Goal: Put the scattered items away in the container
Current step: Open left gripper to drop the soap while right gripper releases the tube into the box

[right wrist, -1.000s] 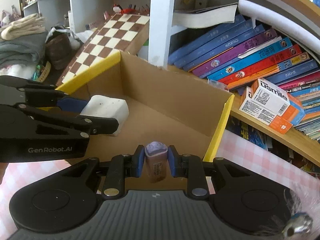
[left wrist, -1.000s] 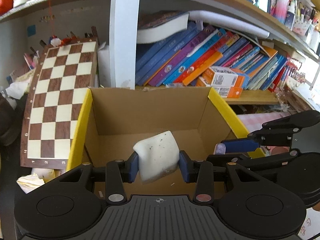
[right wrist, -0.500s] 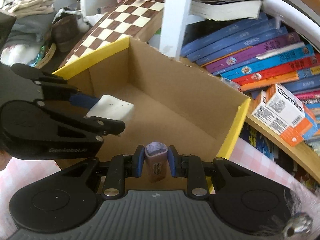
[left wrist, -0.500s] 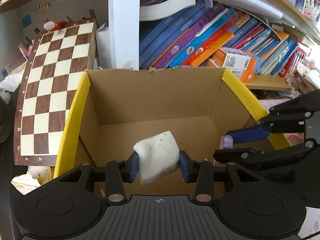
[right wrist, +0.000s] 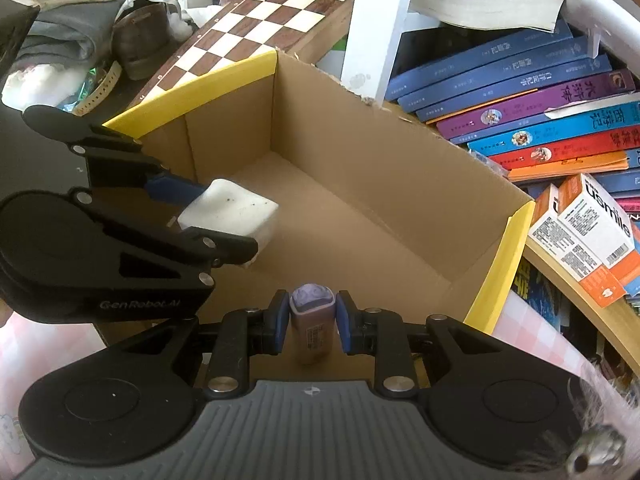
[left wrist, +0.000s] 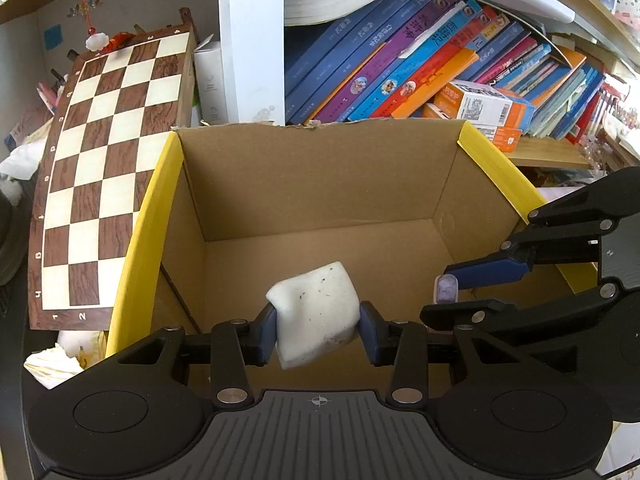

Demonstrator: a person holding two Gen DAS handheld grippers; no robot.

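An open cardboard box (left wrist: 320, 184) with yellow-edged side flaps stands in front of a bookshelf; its floor is bare. My left gripper (left wrist: 318, 330) is shut on a white speckled sponge (left wrist: 316, 312), held over the box's near left part. The sponge (right wrist: 230, 210) also shows in the right wrist view, between the left gripper's blue pads. My right gripper (right wrist: 312, 322) is shut on a small bottle (right wrist: 312, 328) with a lilac cap, held over the box's (right wrist: 360, 168) near edge. In the left wrist view the right gripper (left wrist: 452, 294) reaches in from the right with the bottle's cap (left wrist: 446, 286) showing.
A chessboard (left wrist: 104, 176) leans against the box's left flap. Slanted books (left wrist: 400, 64) and an orange-and-white carton (left wrist: 484, 104) fill the shelf behind. A white shelf post (left wrist: 250, 40) rises behind the box. Clothes and a shoe (right wrist: 140, 40) lie at far left.
Both grippers have sunk a little toward the box, so more of its inside shows. The sponge and the bottle stay gripped as before.
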